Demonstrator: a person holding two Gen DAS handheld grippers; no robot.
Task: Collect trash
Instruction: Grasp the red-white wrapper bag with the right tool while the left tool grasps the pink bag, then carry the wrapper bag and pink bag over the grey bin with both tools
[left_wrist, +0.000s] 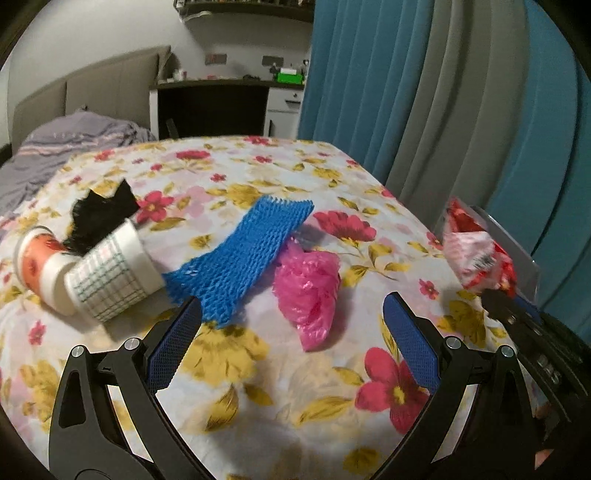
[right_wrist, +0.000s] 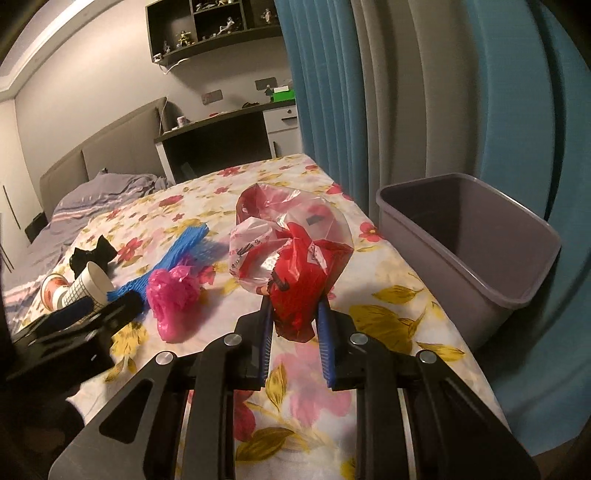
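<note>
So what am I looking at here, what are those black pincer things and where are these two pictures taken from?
They are two hand-held claws, each with a camera looking along its fingers. One picture is from the left claw, open above a flowered bed. The other is from the right claw, shut on a red and clear plastic bag, with a grey bin beside the bed. On the bed lie paper cups, blue foam netting, a pink bag and a black scrap.

blue foam net (left_wrist: 240, 258), pink bag (left_wrist: 308, 288) — floral bedsheet (left_wrist: 258, 369)
</note>
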